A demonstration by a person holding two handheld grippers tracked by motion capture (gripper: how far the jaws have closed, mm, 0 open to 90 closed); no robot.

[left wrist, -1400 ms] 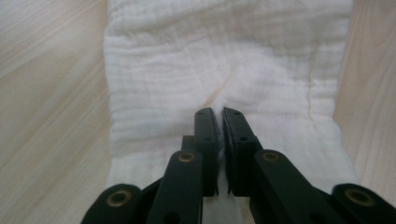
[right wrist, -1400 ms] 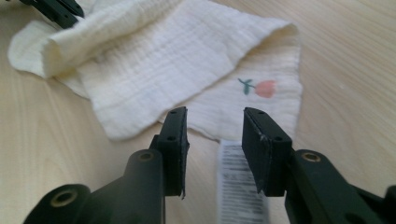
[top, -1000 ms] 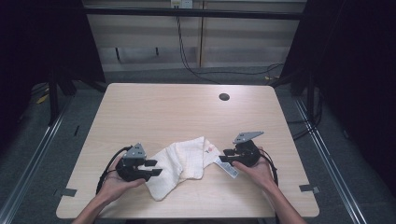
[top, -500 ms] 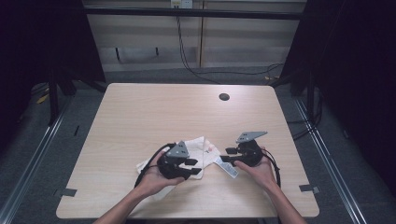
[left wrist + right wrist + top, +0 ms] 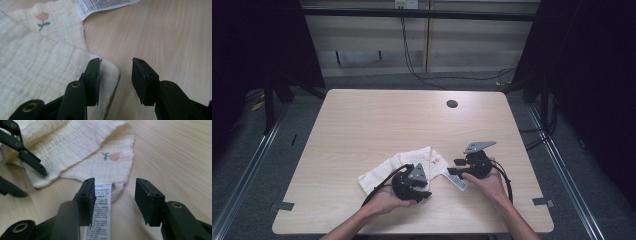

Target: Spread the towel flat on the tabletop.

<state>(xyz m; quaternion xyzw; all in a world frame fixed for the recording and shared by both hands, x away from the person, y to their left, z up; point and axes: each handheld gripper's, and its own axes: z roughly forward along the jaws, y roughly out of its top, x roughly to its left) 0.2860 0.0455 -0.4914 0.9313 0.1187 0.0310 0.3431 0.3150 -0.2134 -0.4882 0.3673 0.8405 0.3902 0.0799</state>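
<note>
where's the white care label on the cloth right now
In the right gripper view, the white printed care label lies flat on the wooden table, just beyond the cream muslin cloth's flower-embroidered corner, between the right gripper's open jaws.

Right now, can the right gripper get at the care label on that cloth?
Probably yes: the right gripper stands open right over the care label with nothing between, and the left gripper sits off to the side.

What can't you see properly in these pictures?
- The cloth: in the high view the left gripper and its hand cover its near part.
- The label: in the right gripper view its print is too small to read, and the bottom edge cuts it off.
- The dark round spot on the table: too small in the high view to tell what it is.
</note>
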